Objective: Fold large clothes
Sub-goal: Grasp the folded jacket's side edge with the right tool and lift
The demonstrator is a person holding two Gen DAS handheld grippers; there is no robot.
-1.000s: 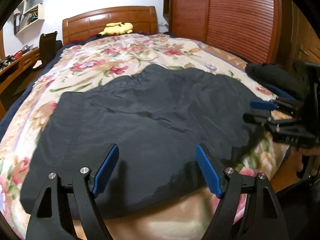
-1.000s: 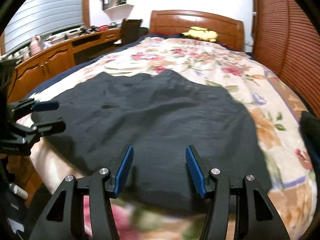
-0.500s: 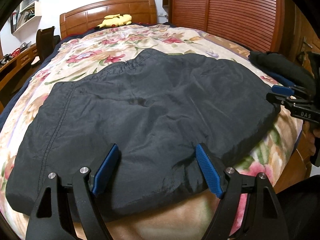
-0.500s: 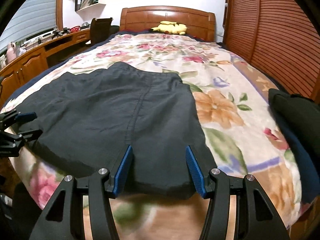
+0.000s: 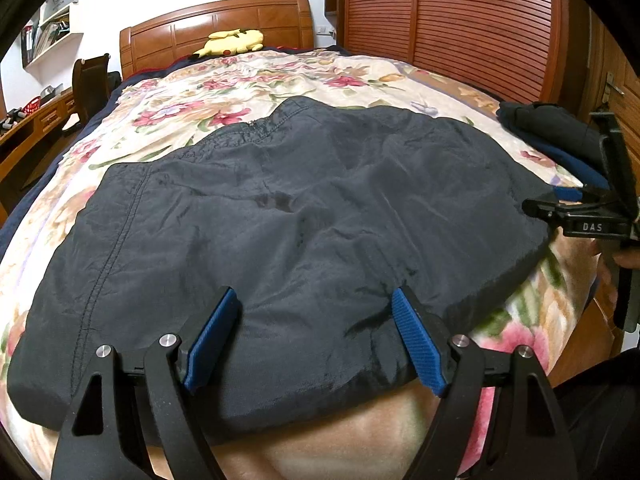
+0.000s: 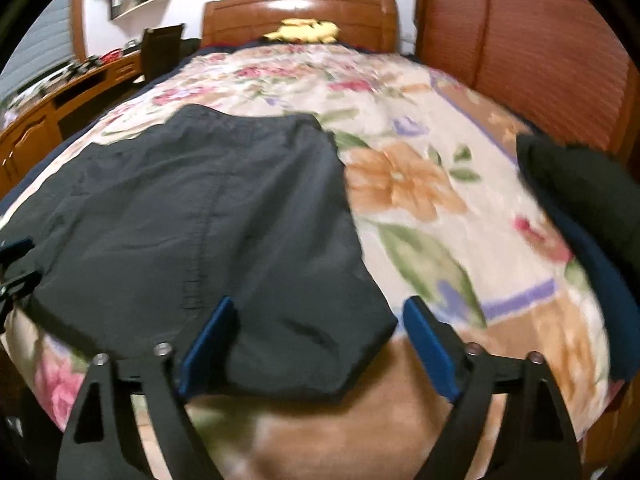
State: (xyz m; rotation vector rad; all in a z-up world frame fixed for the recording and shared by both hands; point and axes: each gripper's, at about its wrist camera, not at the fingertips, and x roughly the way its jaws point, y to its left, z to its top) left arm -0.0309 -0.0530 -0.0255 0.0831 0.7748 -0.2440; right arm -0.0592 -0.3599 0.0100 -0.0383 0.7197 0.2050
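Note:
A large dark grey garment (image 5: pixel 304 208) lies spread flat on the floral bedspread (image 5: pixel 224 92). My left gripper (image 5: pixel 315 294) is open over the garment's near hem, with cloth lying under and between its blue pads (image 5: pixel 212 336) but not pinched. My right gripper (image 6: pixel 320 304) hovers at the garment's (image 6: pixel 208 216) near right corner. Its jaws are opening, the corner lies between them and the pads do not press on it. The right gripper (image 5: pixel 576 208) also shows at the right edge of the left wrist view, held by a hand. The right wrist view is blurred.
A pile of dark folded clothes (image 6: pixel 588 192) sits on the bed's right side near the louvred wooden doors (image 5: pixel 460 24). A yellow plush toy (image 5: pixel 234 40) rests against the headboard. A wooden desk and chair (image 5: pixel 90 84) stand to the left of the bed.
The right gripper's jaws have spread wider and its view has swung right, onto the garment's near right corner. The left gripper keeps the same opening over the hem.

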